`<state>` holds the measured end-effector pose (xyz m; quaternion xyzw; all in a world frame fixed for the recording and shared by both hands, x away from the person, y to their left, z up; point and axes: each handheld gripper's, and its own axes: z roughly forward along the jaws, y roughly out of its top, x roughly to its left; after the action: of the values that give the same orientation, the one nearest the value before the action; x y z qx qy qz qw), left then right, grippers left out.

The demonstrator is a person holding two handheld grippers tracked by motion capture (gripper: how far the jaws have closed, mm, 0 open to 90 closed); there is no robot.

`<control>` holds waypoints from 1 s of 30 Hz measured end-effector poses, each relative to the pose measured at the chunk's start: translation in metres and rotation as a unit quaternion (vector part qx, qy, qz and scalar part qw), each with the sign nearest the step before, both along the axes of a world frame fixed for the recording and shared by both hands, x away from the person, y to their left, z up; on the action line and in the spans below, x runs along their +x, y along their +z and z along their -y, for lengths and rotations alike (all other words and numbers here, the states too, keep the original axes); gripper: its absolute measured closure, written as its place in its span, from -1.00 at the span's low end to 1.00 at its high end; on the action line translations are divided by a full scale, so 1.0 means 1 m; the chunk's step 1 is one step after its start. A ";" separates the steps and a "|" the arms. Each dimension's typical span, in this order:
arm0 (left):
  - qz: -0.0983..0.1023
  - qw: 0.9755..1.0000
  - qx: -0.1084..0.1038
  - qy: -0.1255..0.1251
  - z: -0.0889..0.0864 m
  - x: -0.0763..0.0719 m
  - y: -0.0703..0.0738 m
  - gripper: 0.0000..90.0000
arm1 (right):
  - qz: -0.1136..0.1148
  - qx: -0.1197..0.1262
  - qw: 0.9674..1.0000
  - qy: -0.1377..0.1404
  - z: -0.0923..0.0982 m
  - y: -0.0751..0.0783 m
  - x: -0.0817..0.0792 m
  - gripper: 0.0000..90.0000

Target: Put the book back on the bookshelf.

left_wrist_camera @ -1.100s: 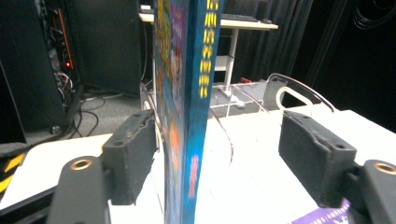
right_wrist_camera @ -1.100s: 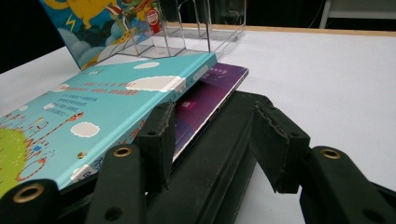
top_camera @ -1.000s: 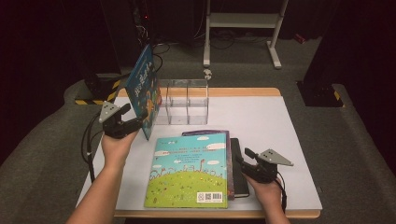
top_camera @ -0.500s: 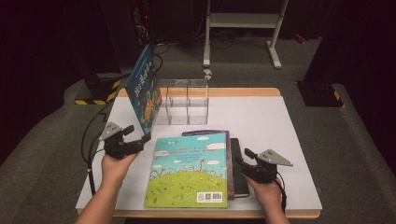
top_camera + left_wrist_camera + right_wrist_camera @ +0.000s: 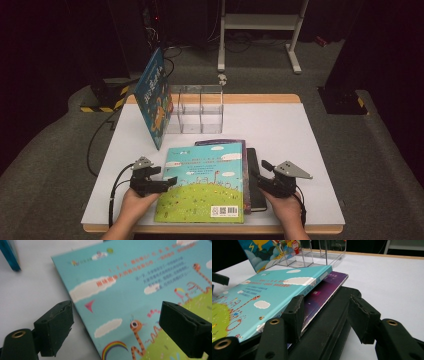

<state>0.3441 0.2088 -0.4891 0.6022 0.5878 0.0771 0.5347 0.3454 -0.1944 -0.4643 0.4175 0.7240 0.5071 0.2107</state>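
Gripper on our left [image 5: 172, 181], seen from the high view, hangs at the near left edge of the teal book [image 5: 205, 182] topping a stack of three near us; bare table [image 5: 300, 130] lies right, and a fourth book [image 5: 154, 97] leans on the clear organizer [image 5: 197, 109]. Our left gripper view shows its jaws, just opening, spread wide and grasping nothing above that cover [image 5: 140, 290]. Our right gripper view shows the right gripper [image 5: 324, 315] parted around the black book [image 5: 329, 325], right jaw clear.
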 end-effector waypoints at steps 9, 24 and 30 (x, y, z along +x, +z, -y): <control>-0.016 1.000 0.000 -0.019 0.005 -0.009 -0.008 -0.84 | 0.000 -0.012 1.000 0.013 -0.007 0.005 -0.006 -0.05; -0.020 1.000 0.000 -0.002 0.010 -0.009 -0.007 -0.86 | -0.009 -0.016 0.999 0.043 -0.027 0.006 -0.010 -0.08; -0.021 1.000 -0.005 0.004 0.010 -0.009 -0.007 -0.85 | -0.007 -0.016 0.999 0.042 -0.028 0.006 -0.011 -0.08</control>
<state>0.3347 0.1985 -0.4963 0.5984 0.6018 0.0637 0.5252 0.3343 -0.1664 -0.4584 0.3869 0.7505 0.5010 0.1901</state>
